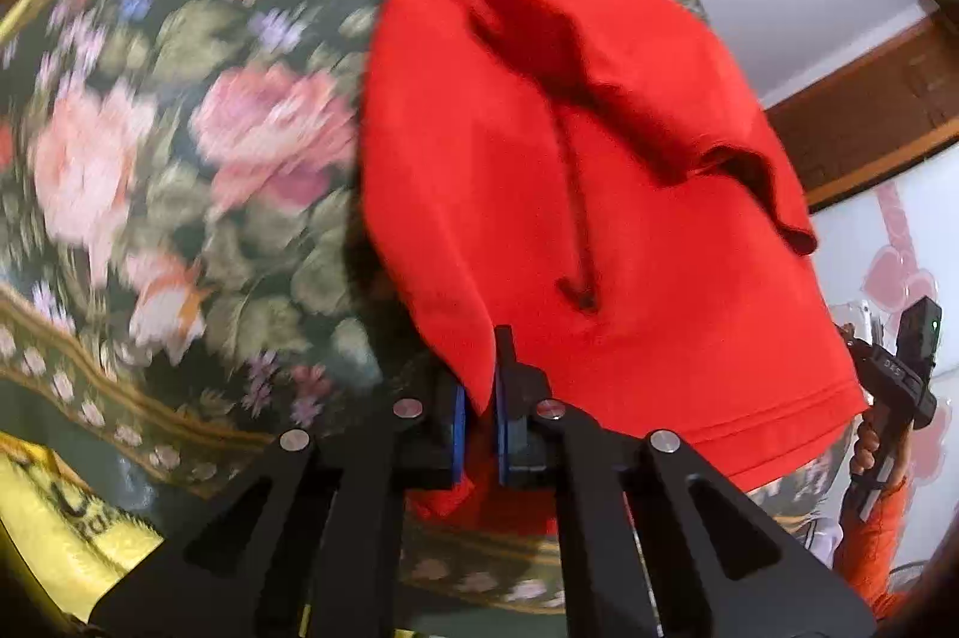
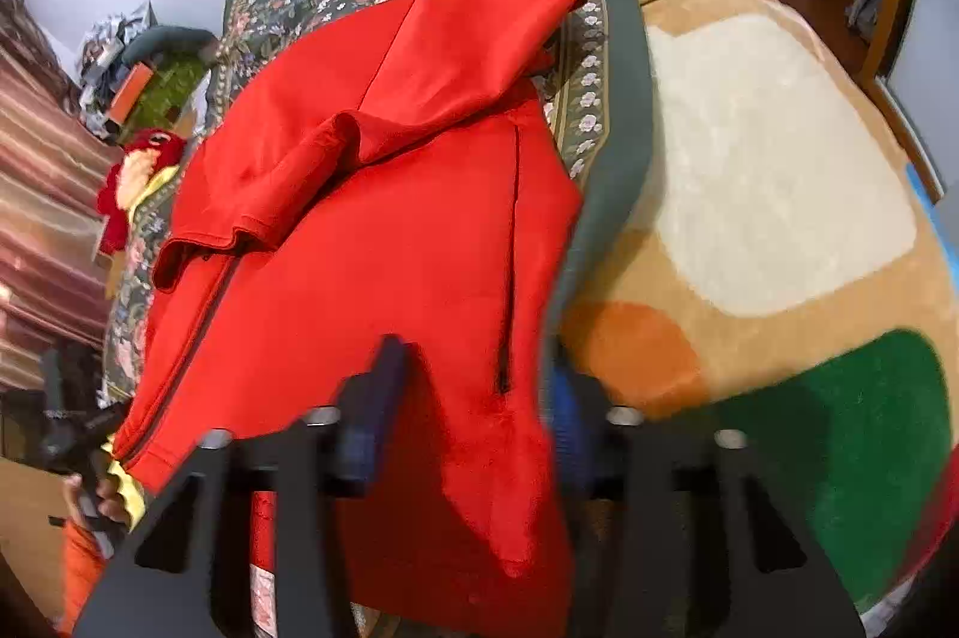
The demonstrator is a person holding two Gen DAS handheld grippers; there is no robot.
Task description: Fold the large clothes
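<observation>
While no label reads clearly, red jacket (image 2: 383,242), zip front, has hem pinched by left gripper (image 1: 479,416); right gripper (image 2: 467,416) straddles cloth, grip unclear.

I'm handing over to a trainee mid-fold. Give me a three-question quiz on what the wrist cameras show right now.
1. True or false: the left gripper has its jaws shut on the red jacket's hem corner.
2. What lies directly under the jacket? A) floral bedspread B) bare floor C) wooden desk
3. Fill in: right of the bedspread lies a tan plush ____.

Key: 1 true; 2 A; 3 blanket.
</observation>
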